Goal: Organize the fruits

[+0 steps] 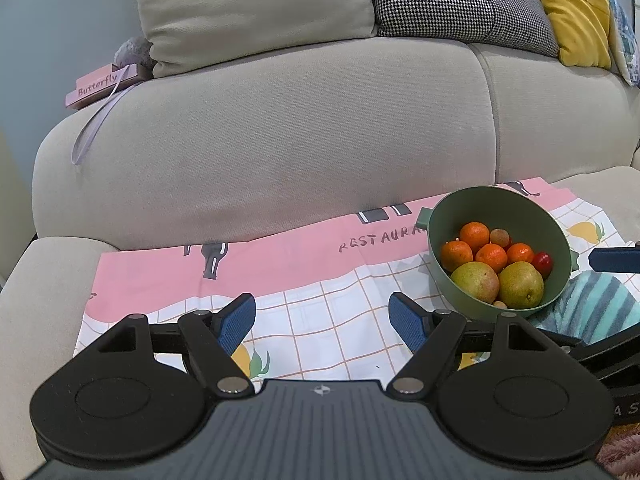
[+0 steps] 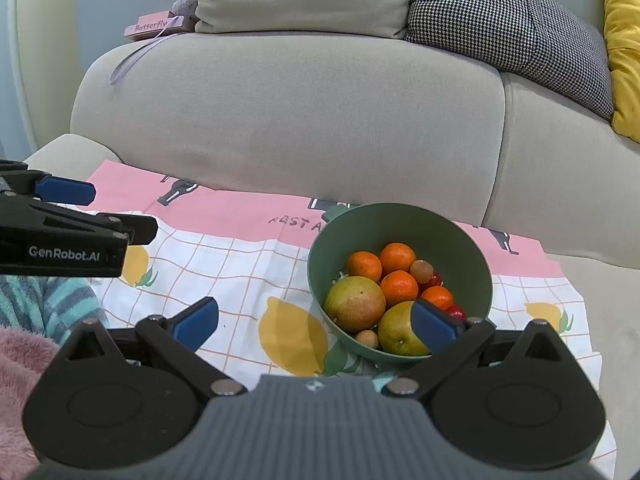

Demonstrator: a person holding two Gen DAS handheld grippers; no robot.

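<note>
A green bowl [image 1: 556, 236] [image 2: 448, 236] stands on a pink and checked cloth [image 1: 312, 328] [image 2: 224, 264] spread over the sofa seat. It holds several small oranges [image 1: 474, 235] [image 2: 397, 257], two green-yellow pears [image 1: 476, 281] [image 2: 354, 302], small brown fruits and red ones. My left gripper [image 1: 322, 320] is open over the cloth, left of the bowl, with nothing between its blue pads. My right gripper [image 2: 316, 320] is open just in front of the bowl, its right pad [image 2: 434, 326] over the nearer pear [image 2: 396, 330]. The left gripper [image 2: 72, 216] shows at the left edge of the right wrist view.
A grey sofa backrest [image 1: 280, 132] rises right behind the cloth, with beige, houndstooth and yellow cushions [image 1: 572, 12] on top. A pink "Butterfly" box [image 1: 100, 86] with a ribbon lies on the backrest. A striped teal fabric [image 1: 600, 308] and pink fluffy fabric [image 2: 20, 368] lie beside the cloth.
</note>
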